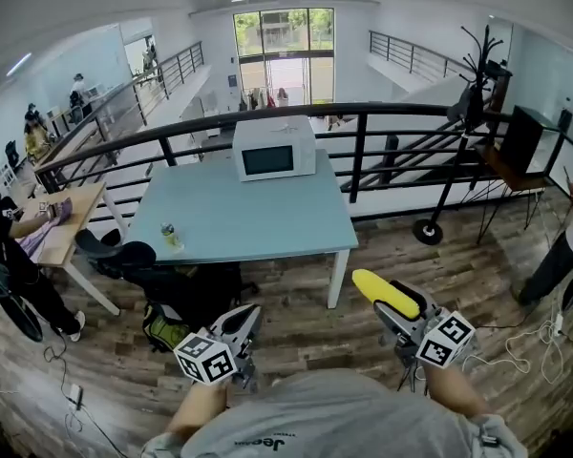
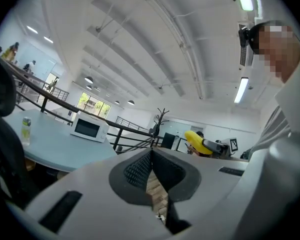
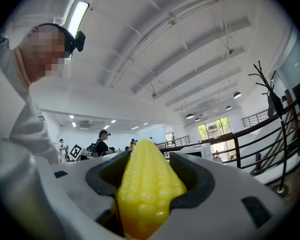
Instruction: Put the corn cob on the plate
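The yellow corn cob [image 1: 385, 294] is clamped lengthwise in my right gripper [image 1: 380, 307], low at the right in the head view, close to my body above the wooden floor. In the right gripper view the corn cob [image 3: 147, 189] fills the gap between the pads, its tip pointing forward past the right gripper [image 3: 146, 156]. My left gripper [image 1: 245, 317] hangs at the lower left; its pads meet at the tip with nothing between them in the left gripper view [image 2: 151, 154]. That view also catches the corn cob [image 2: 196, 142] off to the right. No plate shows in any view.
A light blue table [image 1: 267, 222] stands ahead with a white microwave [image 1: 274, 149] and a small bottle [image 1: 169, 235] on it. A black railing [image 1: 363, 113] runs behind it. A black chair [image 1: 124, 256], a bag and a wooden desk [image 1: 67, 222] are at the left; a coat stand [image 1: 468, 84] at the right.
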The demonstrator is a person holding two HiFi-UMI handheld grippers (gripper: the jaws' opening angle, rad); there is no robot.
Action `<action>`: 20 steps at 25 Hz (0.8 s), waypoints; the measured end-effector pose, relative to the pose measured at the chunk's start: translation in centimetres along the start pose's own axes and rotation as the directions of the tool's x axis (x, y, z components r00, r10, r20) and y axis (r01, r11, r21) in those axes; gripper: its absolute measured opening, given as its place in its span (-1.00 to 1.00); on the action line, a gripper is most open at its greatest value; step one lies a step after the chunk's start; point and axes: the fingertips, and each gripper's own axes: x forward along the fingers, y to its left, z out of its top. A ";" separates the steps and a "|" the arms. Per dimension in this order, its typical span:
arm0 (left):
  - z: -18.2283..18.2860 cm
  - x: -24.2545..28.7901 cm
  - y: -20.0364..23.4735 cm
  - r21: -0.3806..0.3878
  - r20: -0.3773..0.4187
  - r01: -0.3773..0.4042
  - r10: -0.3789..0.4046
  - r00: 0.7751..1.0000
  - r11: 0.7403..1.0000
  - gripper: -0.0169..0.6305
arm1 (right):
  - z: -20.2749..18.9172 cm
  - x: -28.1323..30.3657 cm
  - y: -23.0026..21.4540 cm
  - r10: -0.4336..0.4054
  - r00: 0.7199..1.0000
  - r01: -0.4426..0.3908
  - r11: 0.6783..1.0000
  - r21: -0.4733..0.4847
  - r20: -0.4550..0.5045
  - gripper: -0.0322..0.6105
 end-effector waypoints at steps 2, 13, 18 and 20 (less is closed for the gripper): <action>2.2 0.3 3.5 0.022 -0.005 0.011 -0.010 1.000 1.000 -0.90 | 0.2 4.1 -0.4 -0.011 1.000 0.011 1.000 0.017 0.007 -0.08; 9.3 0.6 17.7 0.061 -0.018 0.047 -0.046 0.999 0.997 -0.90 | 0.7 21.3 -2.0 -0.025 1.000 0.025 0.999 0.039 0.000 -0.08; 9.7 -0.1 20.7 0.050 -0.025 0.012 -0.011 1.000 0.999 -0.90 | 1.0 25.9 -2.8 0.012 1.000 -0.011 0.998 0.059 -0.020 -0.08; 9.3 0.0 21.5 0.034 -0.027 -0.016 0.017 0.999 0.999 -0.90 | 0.8 27.5 -3.8 0.039 0.999 -0.038 0.997 0.073 -0.021 -0.08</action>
